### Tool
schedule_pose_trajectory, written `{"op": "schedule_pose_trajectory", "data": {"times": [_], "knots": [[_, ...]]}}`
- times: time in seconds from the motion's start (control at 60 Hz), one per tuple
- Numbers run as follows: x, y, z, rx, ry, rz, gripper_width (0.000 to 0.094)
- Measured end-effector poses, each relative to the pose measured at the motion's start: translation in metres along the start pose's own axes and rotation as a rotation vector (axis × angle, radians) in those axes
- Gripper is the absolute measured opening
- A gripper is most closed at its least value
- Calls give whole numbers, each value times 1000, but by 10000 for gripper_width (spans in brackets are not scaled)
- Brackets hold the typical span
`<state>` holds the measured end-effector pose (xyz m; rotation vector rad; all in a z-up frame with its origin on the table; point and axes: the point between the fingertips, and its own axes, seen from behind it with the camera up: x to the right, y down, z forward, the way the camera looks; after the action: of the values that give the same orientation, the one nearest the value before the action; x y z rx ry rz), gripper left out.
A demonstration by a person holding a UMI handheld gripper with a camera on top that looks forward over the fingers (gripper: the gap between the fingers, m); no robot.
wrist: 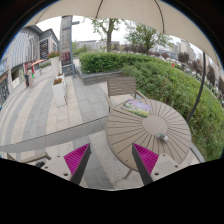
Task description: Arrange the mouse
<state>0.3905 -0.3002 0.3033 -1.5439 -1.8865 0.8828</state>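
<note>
A small grey mouse (163,136) lies on a round slatted wooden table (140,130), toward its far right part. A light mat or pad with a printed pattern (139,106) lies on the table's far edge, beyond the mouse. My gripper (112,160) is held above the pavement and the table's near left edge. Its two fingers (78,157) with magenta pads stand wide apart with nothing between them. The mouse is ahead and to the right of the fingers, well out of their span.
A grey chair (122,86) stands behind the table. A green hedge (170,80) runs along the right. Paved terrace (45,110) stretches left, with a planter (59,92) and buildings beyond. A parasol canopy (120,10) hangs overhead.
</note>
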Motion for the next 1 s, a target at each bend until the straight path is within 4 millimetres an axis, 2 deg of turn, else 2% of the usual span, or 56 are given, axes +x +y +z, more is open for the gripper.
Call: {"op": "schedule_pose_trajectory", "data": {"times": [0.083, 0.1, 0.167, 0.183, 0.2, 0.217, 0.417, 0.567, 0.683, 0.817, 1.0], "knots": [[11, -2, 3, 5, 26, 21, 854], [24, 6, 5, 7, 31, 23, 854], [42, 10, 9, 10, 67, 33, 853], [38, 5, 8, 9, 78, 36, 854], [46, 6, 12, 9, 86, 40, 854], [59, 15, 11, 10, 88, 43, 854], [125, 55, 25, -32, 175, 110, 852], [180, 79, 29, -30, 251, 148, 856], [216, 90, 35, -9, 298, 172, 857], [253, 97, 54, 34, 350, 193, 856], [290, 109, 94, 86, 367, 207, 859]]}}
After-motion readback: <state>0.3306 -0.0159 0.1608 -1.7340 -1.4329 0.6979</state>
